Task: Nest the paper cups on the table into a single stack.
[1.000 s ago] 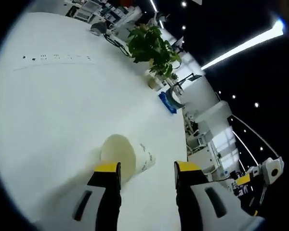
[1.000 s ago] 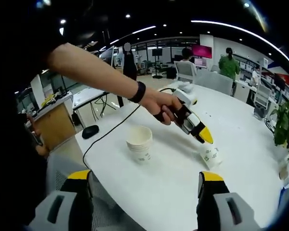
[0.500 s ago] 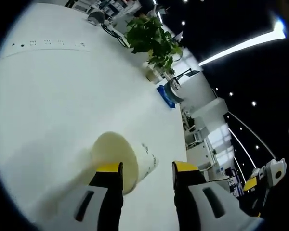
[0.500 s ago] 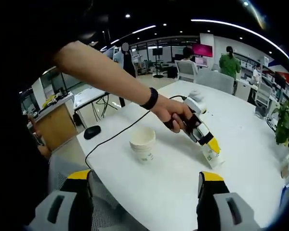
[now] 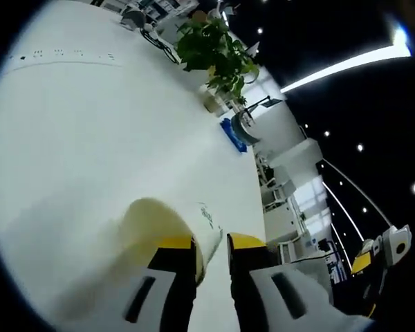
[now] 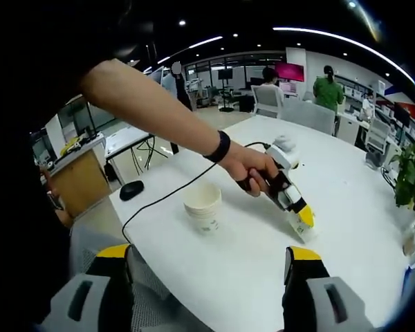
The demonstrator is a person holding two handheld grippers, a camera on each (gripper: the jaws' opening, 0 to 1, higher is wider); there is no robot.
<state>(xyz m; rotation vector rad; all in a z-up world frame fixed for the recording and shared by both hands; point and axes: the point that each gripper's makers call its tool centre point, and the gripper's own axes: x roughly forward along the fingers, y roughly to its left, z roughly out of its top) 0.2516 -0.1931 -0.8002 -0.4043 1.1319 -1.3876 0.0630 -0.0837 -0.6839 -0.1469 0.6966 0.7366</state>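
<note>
left tongs on the last loose cup

left tongs (image 5: 211, 252) are clamped on the rim wall of a lying paper cup (image 5: 167, 220) on the white desk (image 5: 90, 138); in the right gripper view they sit at that cup (image 6: 303, 223), well right of the upright stack (image 6: 203, 205). right tongs (image 6: 207, 266) hang wide apart, holding nothing. judging by this, most cups are nested already; what is left is carrying this one over and seating it in the stack.

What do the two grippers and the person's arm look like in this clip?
Both grippers have black jaws with yellow tips on grey bodies: the left gripper and the right gripper. A black cable trails from the left gripper across the white table. The arm wears a black wristband and a dark short sleeve.
</note>
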